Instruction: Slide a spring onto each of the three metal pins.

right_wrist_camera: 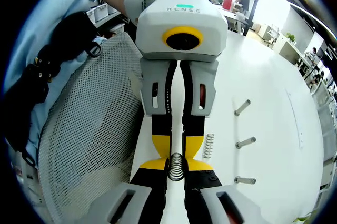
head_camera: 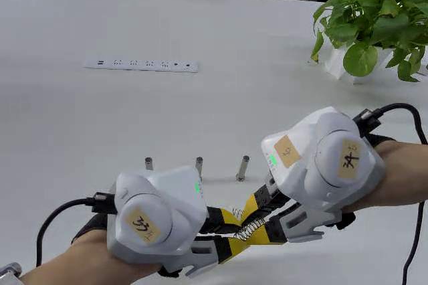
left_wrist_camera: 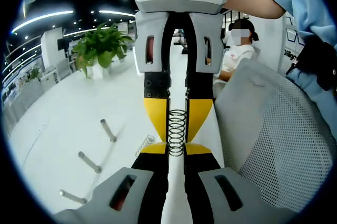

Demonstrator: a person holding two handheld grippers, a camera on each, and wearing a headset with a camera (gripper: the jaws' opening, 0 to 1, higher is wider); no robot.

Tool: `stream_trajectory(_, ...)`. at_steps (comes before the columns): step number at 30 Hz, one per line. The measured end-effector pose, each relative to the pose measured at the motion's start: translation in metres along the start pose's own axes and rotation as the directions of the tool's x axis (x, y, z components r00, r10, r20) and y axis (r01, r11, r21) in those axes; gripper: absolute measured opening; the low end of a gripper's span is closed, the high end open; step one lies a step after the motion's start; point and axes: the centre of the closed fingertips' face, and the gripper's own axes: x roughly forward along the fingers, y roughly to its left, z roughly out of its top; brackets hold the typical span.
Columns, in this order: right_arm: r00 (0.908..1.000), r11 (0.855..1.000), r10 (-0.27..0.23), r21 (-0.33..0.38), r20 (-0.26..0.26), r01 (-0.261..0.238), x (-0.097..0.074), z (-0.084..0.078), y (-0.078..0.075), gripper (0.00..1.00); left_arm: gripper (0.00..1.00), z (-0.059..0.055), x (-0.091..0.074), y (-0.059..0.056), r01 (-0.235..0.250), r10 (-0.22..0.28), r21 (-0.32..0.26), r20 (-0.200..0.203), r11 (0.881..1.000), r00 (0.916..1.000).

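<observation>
Here we show the spring (left_wrist_camera: 177, 129) held above the near edge of the table (head_camera: 100, 118). Its long axis lies along the line on which the two grippers meet tip to tip, and in the head view that line slants from lower left to upper right. The right gripper (right_wrist_camera: 176, 164) has its jaws at a gap no wider than the spring, and the coils lie lengthwise between its yellow fingertips (left_wrist_camera: 155, 116). The left gripper (left_wrist_camera: 176, 150) stands at the same narrow gap, its tips clasping the spring's nearer end.

Beyond the grippers we mark three bare pins standing in a row on the table: the left pin (head_camera: 148, 163), the middle pin (head_camera: 198, 165) and the right pin (head_camera: 243, 168). A second spring (right_wrist_camera: 209, 145) lies flat on the table beside that row, apart from both grippers.

At the far right a white pot (head_camera: 336, 65) holds a leafy plant (head_camera: 374, 11). A power strip (head_camera: 142, 65) lies farther back on the table.
</observation>
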Motion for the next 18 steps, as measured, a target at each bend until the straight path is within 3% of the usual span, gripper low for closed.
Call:
stream_trajectory(8,0.9998,0.999,0.016,0.052,-0.015,-0.015,-0.0007,-0.0029,0.0,0.07,0.06,0.0007,0.0017,-0.0012,-0.001,0.001,-0.011,0.006,1.0,1.0)
stream_trajectory(18,0.9997,0.999,0.022,0.049,-0.009,-0.022,-0.0007,-0.0005,-0.0013,0.07,0.07,0.0002,-0.0013,0.0009,-0.027,0.028,-0.041,0.033,0.999,0.9991)
